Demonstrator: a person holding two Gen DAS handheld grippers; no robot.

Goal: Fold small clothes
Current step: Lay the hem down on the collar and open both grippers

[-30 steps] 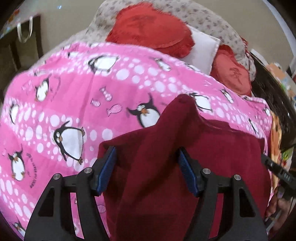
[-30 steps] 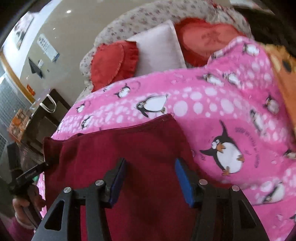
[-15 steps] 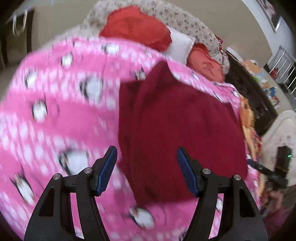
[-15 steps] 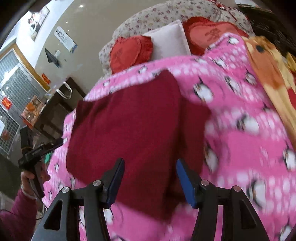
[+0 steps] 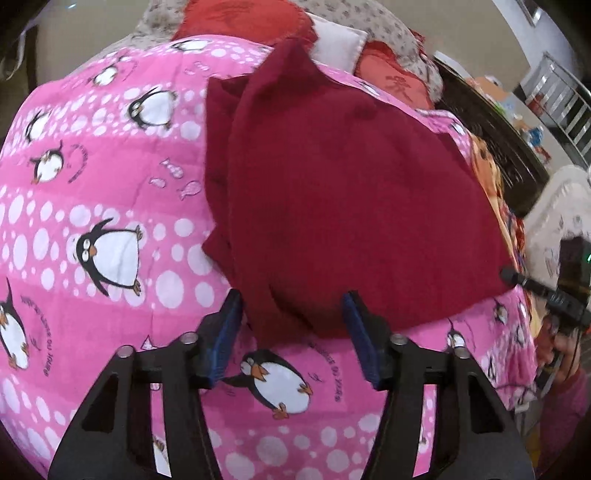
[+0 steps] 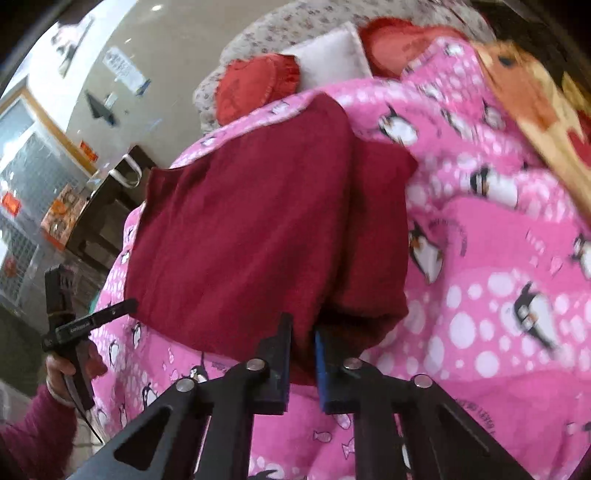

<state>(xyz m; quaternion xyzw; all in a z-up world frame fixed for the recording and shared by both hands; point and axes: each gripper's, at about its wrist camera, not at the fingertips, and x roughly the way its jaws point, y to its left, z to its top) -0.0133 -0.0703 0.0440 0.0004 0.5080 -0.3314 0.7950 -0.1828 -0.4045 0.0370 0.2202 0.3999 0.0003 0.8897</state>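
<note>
1. The dark red garment (image 5: 343, 184), partly folded, lies on the pink penguin blanket (image 5: 92, 206) of the bed, its long axis running away from both tools toward the cushions (image 5: 240, 18).
2. The right tool (image 6: 301, 350) has just been closing and pinches the garment's near hem.
3. The left tool (image 5: 291, 325) has been narrowing but is still spread, its pads astride the near hem, not pressing.
4. Judgement: both sit at the near edge, so the fold goes away from the person.
</note>
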